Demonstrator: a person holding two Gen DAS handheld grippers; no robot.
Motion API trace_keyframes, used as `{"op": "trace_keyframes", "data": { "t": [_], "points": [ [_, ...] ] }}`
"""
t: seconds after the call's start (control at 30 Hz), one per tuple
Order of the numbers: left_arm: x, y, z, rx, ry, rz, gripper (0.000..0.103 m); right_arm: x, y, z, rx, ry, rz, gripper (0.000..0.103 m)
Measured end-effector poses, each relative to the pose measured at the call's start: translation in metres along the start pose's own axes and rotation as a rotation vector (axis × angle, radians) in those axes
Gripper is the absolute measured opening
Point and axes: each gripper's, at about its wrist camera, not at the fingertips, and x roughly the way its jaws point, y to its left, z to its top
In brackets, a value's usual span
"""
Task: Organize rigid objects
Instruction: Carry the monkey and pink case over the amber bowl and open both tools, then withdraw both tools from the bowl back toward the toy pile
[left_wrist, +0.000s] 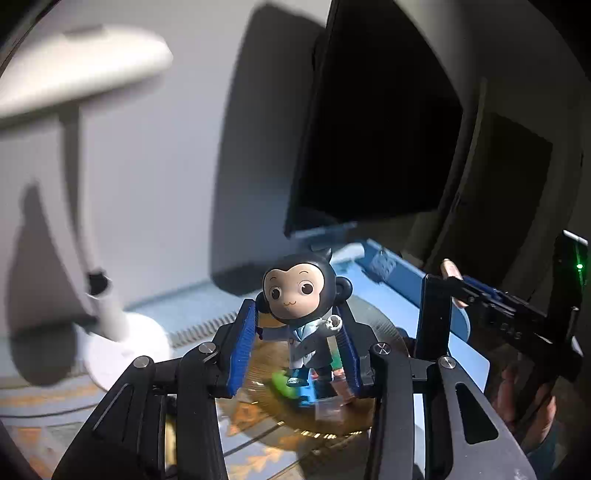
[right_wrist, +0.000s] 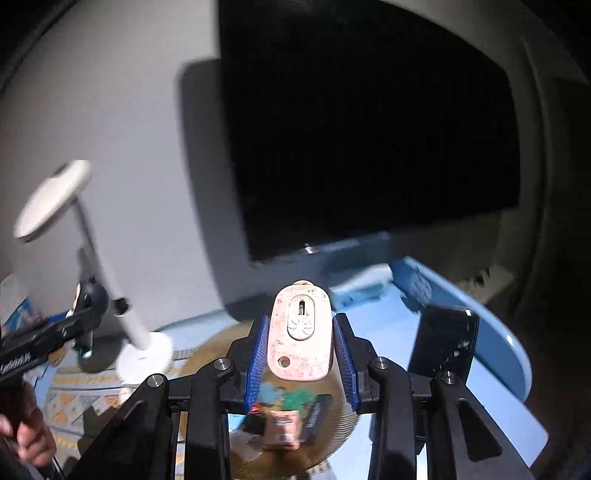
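monkey figurine (left_wrist: 301, 314), pink case (right_wrist: 300, 332) in jaws

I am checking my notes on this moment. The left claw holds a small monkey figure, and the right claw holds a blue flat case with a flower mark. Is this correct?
Not fully. The case in the right claw is pale pink, not blue; the right wrist view shows it, with the flower mark on it. The rest stands: the left claw holds the small monkey figure.

Monkey figurine (left_wrist: 301, 295): dark head, pale face, grey coat; upright, clamped between the left tool's blue pads.
Pink oval case (right_wrist: 300, 332): scuffed, white flower disc; upright in the right tool.
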Motion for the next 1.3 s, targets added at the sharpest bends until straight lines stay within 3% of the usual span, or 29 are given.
{"op": "trace_keyframes", "data": {
  "t": [0.17,0.3,0.63,0.67,0.73,0.8,1.0,1.13,1.3],
  "points": [
    [0.067,-0.003,-0.022,-0.019,0.126,0.019,0.039,0.067,-0.021,-0.015,0.046,0.146,-0.035,0.034],
    [0.107,0.002,-0.041,-0.037,0.220,0.032,0.039,0.093,-0.025,-0.028,0.027,0.197,-0.077,0.034],
    [0.146,0.012,-0.060,-0.060,0.321,0.010,0.040,0.131,-0.041,-0.042,0.029,0.290,-0.102,0.035],
    [0.146,0.012,-0.059,-0.064,0.323,0.000,0.048,0.132,-0.041,-0.041,0.030,0.297,-0.094,0.043],
    [0.135,0.014,-0.054,-0.074,0.298,-0.014,0.059,0.126,-0.039,-0.039,0.029,0.281,-0.101,0.056],
    [0.116,0.015,-0.049,-0.062,0.248,-0.018,0.067,0.110,-0.036,-0.034,0.029,0.234,-0.104,0.059],
    [0.044,0.026,-0.037,-0.035,0.134,0.002,0.067,0.063,-0.034,-0.024,0.065,0.150,-0.059,0.062],
    [-0.016,0.038,-0.033,-0.033,0.046,0.047,0.071,0.040,-0.021,-0.025,0.062,0.133,-0.038,0.076],
    [-0.092,0.056,-0.033,-0.054,-0.076,0.110,0.076,0.011,0.010,-0.025,0.032,0.106,0.031,0.077]
  ]
}}
